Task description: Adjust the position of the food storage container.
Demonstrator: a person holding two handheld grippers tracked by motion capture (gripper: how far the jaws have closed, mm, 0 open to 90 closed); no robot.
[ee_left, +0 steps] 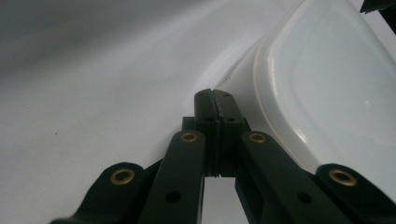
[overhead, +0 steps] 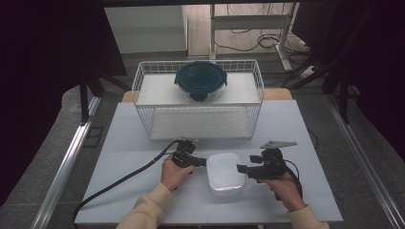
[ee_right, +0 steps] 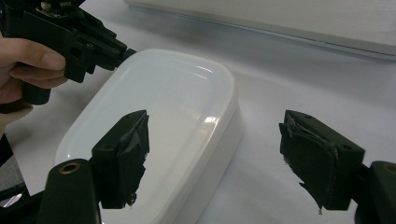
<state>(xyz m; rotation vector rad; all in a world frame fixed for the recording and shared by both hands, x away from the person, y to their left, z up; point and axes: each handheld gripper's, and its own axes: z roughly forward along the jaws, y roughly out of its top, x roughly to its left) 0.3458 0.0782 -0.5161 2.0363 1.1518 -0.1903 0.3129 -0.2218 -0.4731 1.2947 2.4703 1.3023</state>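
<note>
Pale table [overhead: 143, 143]: white container [overhead: 224, 172] between left gripper [overhead: 204, 162], right gripper [overhead: 240, 168].

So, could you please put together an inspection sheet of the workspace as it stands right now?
Surface: pale table, flat, no spills seen.
Job's things: white lidded container at the near middle, lid on, between the two grippers.
Clutter: white wire basket at the far edge, with a round dark-lidded glass container resting on top.
Grippers: left gripper has its fingers shut, tips at the container's left edge; right gripper is open, fingers straddling the container's right end without pressing it.
Cables: black cable trails from the left gripper off the near left edge.
Surroundings: dark curtains at both sides, metal frame legs and loose floor cables beyond the table.
</note>
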